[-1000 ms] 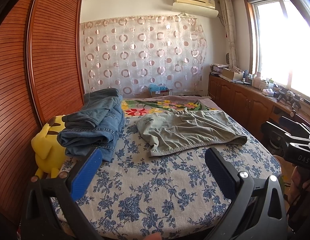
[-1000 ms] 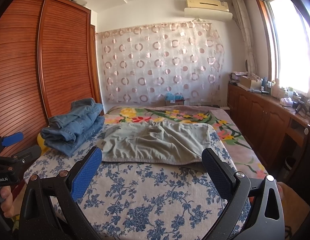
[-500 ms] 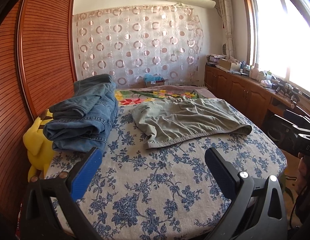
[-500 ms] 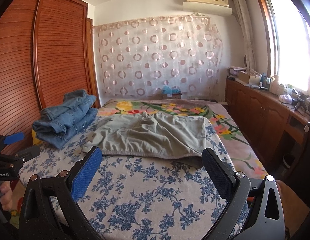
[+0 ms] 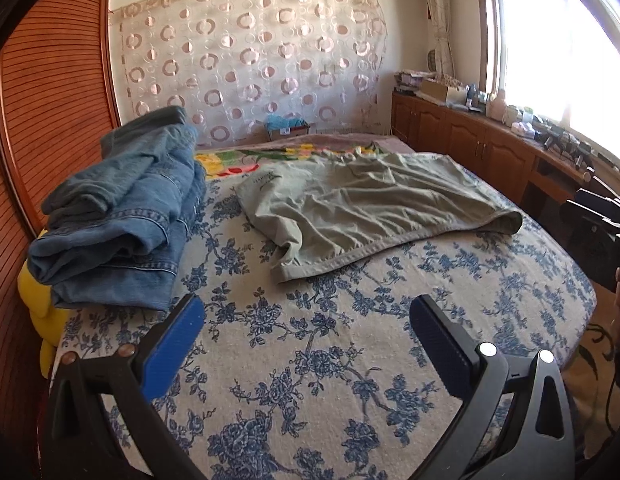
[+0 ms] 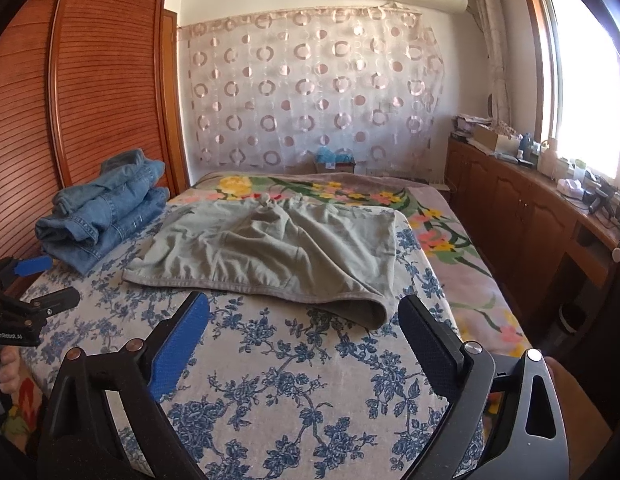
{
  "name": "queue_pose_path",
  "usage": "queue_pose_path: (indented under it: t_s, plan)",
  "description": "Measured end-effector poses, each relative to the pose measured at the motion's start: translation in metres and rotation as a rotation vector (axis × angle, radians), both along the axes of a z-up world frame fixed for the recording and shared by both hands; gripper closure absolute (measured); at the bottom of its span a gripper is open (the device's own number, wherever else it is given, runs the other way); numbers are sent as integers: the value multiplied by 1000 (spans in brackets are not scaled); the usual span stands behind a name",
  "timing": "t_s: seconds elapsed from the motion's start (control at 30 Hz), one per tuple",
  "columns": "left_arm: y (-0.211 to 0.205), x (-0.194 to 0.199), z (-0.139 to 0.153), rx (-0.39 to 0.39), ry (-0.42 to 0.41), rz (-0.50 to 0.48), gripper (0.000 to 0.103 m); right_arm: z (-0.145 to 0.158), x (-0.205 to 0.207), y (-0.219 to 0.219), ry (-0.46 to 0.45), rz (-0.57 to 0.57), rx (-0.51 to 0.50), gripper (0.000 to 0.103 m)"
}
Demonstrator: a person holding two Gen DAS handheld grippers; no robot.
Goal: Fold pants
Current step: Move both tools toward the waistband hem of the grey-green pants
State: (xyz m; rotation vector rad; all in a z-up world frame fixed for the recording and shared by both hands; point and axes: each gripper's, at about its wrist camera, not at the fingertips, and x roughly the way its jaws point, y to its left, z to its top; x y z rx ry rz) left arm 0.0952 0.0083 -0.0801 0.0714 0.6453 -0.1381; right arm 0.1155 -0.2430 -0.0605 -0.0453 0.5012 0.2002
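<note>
Closer to the bed (image 5: 490, 280) than a second ago, with both grippers advanced toward the grey-green pants (image 5: 362, 208), now larger in both wrist views; cloth itself unshifted. Left gripper (image 5: 306, 322) spread wide, blue pads (image 5: 174, 344) well apart, nothing between them, hovering above the blue-flowered bedspread (image 6: 302, 380) short of the pants' near hem. Right gripper (image 6: 304, 320) likewise gaping and empty, its right finger just beside the rumpled corner of the hem in the right wrist view; touching or not, impossible to tell. Pants lying spread flat and wrinkled across the middle of the bed, waistband toward the far end, partly over a bright floral blanket (image 6: 350, 194). Folded denim jeans (image 5: 122, 216) stacked at the bed's left edge, apart from the pants, with a yellow plush toy (image 5: 36, 304) wedged below them against the slatted wooden wardrobe (image 6: 94, 80). Circle-patterned curtain (image 6: 310, 92) across the far wall. Wooden cabinets (image 6: 522, 216) under the bright window on the right, cluttered on top.
</note>
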Motion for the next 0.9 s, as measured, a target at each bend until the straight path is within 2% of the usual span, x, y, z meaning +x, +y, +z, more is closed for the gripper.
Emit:
queue_pose_path:
  t_s: [0.27,0.43,0.6,0.67,0.77,0.9]
  plan:
    - [16,34,-21,58,31,-17,0,-28,30,-18,93,-20,-66,9]
    - [22,50,-23,101,74,-37,1,-32,48,-30,132,-40,-69,9]
    - [20,65,-30,159,132,-66,9,-30,57,-36,139,-46,-68,9]
    - [19,71,-33,169,153,-75,22,-28,60,-39,143,-42,-67,9]
    - [18,80,-39,181,177,-77,32,-28,60,-40,141,-41,-76,9]
    - [14,91,-46,197,197,-79,40,-30,62,-44,153,-43,-77,9]
